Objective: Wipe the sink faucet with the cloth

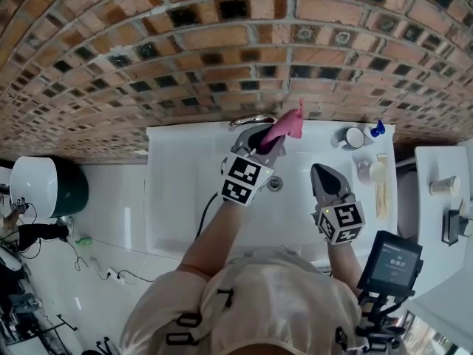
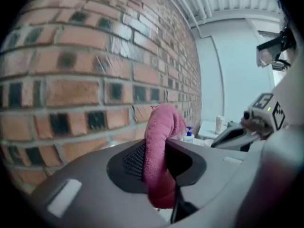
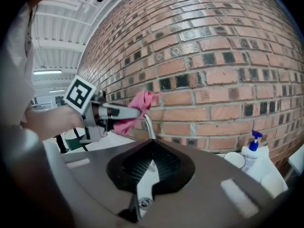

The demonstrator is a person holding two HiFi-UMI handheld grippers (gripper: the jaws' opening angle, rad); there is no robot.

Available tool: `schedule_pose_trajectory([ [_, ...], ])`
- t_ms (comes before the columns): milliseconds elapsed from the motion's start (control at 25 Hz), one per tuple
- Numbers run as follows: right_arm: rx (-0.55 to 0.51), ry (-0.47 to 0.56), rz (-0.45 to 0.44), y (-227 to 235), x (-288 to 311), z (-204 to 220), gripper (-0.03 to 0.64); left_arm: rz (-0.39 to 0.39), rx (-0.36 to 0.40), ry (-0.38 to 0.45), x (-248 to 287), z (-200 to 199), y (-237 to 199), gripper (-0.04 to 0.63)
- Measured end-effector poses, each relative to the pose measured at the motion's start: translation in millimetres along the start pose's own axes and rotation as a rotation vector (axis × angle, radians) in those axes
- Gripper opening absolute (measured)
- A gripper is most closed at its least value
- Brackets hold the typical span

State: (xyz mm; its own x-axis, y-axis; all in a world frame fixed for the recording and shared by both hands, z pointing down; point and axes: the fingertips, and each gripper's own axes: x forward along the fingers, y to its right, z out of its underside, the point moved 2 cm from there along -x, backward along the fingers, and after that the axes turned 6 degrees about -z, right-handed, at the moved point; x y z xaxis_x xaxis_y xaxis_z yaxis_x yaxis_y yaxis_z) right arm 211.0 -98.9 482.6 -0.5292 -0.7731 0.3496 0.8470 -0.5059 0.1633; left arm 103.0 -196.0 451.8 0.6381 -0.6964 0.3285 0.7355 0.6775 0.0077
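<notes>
We've got the pink cloth [image 2: 160, 127] pinched between our left gripper's [image 2: 156, 148] fingers [image 2: 134, 159], its end poking past the tips, right by the faucet [image 3: 148, 126]. Right gripper [image 3: 152, 145] is closed and empty.

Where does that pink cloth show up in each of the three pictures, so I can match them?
Head view: pink cloth top centre, beside the faucet.
Left gripper view: cloth in the centre, pinched between the fingers.
Right gripper view: cloth left of centre, at the faucet's top.
Shared landmark: blue-capped bottle, right of the cloth everywhere.
</notes>
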Motion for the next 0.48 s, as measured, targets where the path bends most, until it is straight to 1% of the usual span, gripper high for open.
schedule_pose_trajectory([
  [40,-0.003,0.000,-0.012,-4.4,4.3,-0.8,-0.009,-0.017,-0.007,0.051,-15.1,-16.4,-7.6,0.094],
  [120,-0.011,-0.002,-0.040,-15.1,13.2,-2.1,-0.009,-0.084,-0.048,0.133,-45.8,-38.2,-32.6,0.095],
  [200,-0.024,-0.003,-0.072,-27.0,21.6,-4.8,-0.009,-0.173,-0.098,0.161,-70.1,-38.2,-64.3,0.095],
  [280,-0.039,-0.002,-0.100,-37.9,28.1,-8.2,-0.009,-0.253,-0.139,0.139,-84.6,-19.5,-92.8,0.095],
  [360,-0.052,-0.004,-0.124,-46.9,32.1,-9.7,-0.009,-0.312,-0.199,0.112,-94.0,6.2,-113.8,0.095],
  [440,-0.055,-0.006,-0.139,-51.2,33.3,-9.3,-0.009,-0.346,-0.264,0.091,-98.1,30.1,-126.3,0.094],
  [480,-0.051,-0.009,-0.140,-50.5,32.7,-8.4,-0.009,-0.353,-0.284,0.075,-96.8,40.5,-129.5,0.094],
])
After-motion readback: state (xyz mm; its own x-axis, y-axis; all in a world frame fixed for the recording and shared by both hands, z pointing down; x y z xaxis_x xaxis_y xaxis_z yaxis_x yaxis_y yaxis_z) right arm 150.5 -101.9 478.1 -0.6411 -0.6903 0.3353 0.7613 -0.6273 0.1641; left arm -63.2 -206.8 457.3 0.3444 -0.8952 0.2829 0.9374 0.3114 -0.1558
